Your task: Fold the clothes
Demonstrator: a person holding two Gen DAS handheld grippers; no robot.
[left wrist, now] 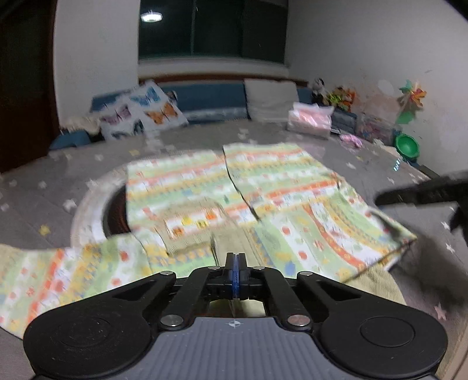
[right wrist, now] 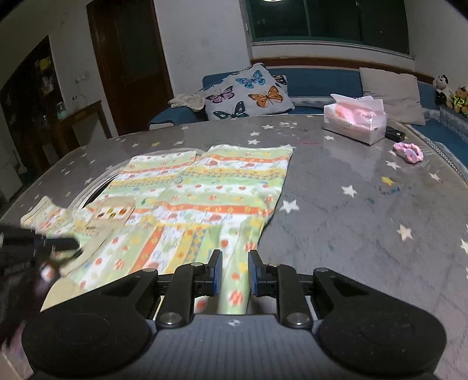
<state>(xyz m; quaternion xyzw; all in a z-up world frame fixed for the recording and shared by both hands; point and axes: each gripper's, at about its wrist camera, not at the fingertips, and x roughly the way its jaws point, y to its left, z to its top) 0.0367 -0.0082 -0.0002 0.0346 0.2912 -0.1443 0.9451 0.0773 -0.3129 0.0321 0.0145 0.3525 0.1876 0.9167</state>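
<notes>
Between the left gripper's [left wrist: 235, 263] fingers, now fully together, pinching the shirt's [left wrist: 187, 187] near edge for lifting. Between the right gripper's [right wrist: 235, 273] narrowly parted fingers, clamping a bunched sleeve [right wrist: 234, 292], readying both ends for folding over.

right claw [right wrist: 235, 273] apparently pinching shirt [right wrist: 204, 190]

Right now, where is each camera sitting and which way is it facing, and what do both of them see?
Left wrist: sits on the left gripper, looks forward and down over the striped shirt toward the window; its own fingers are shut; the right gripper enters at right.
Right wrist: sits on the right gripper, facing the same way; fingers clamp a shirt fold.
Shared: shirt, star-patterned table, butterfly pillow, tissue box.
</notes>
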